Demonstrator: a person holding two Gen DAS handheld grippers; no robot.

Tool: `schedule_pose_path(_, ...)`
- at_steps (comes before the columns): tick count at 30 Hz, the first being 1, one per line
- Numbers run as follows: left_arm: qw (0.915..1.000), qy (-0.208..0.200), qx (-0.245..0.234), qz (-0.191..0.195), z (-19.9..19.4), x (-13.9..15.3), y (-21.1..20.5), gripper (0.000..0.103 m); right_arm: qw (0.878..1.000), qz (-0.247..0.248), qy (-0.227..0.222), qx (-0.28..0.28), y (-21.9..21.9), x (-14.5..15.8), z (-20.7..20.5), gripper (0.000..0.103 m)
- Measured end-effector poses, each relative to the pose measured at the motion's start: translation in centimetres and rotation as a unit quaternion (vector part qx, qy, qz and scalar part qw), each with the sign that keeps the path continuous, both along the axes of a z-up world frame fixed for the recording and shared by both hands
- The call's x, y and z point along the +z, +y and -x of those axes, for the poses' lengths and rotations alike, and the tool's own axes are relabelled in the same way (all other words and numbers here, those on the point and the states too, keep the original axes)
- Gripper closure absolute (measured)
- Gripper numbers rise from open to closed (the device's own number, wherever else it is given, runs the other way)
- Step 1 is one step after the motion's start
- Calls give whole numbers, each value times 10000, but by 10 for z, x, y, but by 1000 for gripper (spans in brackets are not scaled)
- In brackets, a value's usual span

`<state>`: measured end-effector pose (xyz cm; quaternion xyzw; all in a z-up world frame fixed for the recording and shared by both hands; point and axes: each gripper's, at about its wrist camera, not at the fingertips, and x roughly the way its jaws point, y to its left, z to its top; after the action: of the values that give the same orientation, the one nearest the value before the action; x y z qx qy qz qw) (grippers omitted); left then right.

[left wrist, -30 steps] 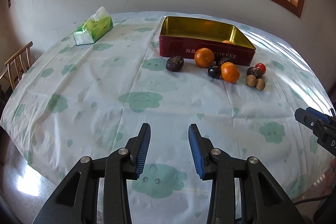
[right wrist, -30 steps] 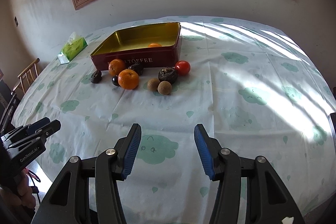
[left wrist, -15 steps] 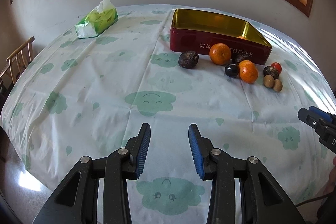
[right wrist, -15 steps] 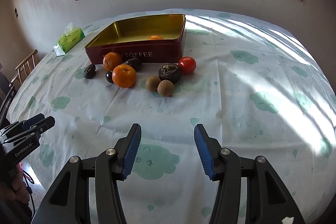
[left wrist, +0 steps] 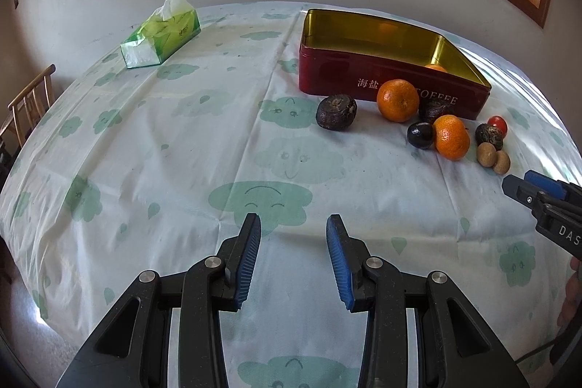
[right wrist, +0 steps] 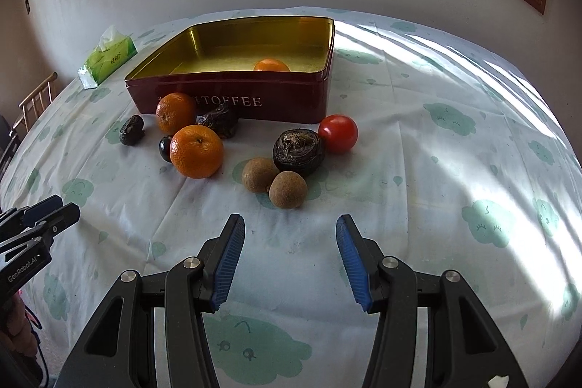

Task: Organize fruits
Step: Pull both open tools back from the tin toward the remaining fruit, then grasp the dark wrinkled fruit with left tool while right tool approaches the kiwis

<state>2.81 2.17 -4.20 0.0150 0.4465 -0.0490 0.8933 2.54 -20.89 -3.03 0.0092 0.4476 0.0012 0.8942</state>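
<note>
A red toffee tin with a gold inside holds one orange. In front of it lie loose fruits: two oranges, a red tomato, a dark wrinkled fruit, two small brown fruits, a dark plum and further dark fruits. My right gripper is open and empty, just short of the brown fruits. My left gripper is open and empty over bare cloth, well short of the fruit.
A round table carries a white cloth with green cloud prints. A green tissue pack lies at the far left. A wooden chair stands off the table's left edge. A wall and window rise behind.
Both grippers have moved forward over the table toward the fruit, which now looks larger and nearer. Their jaw gaps are unchanged.
</note>
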Motion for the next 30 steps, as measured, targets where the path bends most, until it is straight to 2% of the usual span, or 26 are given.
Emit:
schedule_pose_path(16,9999,77,40,75,-30,-5,-1,64,9998,202,40,46,13,-12,-32,54)
schedule_pose_path(21,9999,90,26,65,-37,-7,-2,64,9997,236,0,54,14,-12,-33,62)
schedule_pose_path(30,9999,96,-43,59,-47,-10,-11,64,9996,248,-76,-120,4,-13,-21,62)
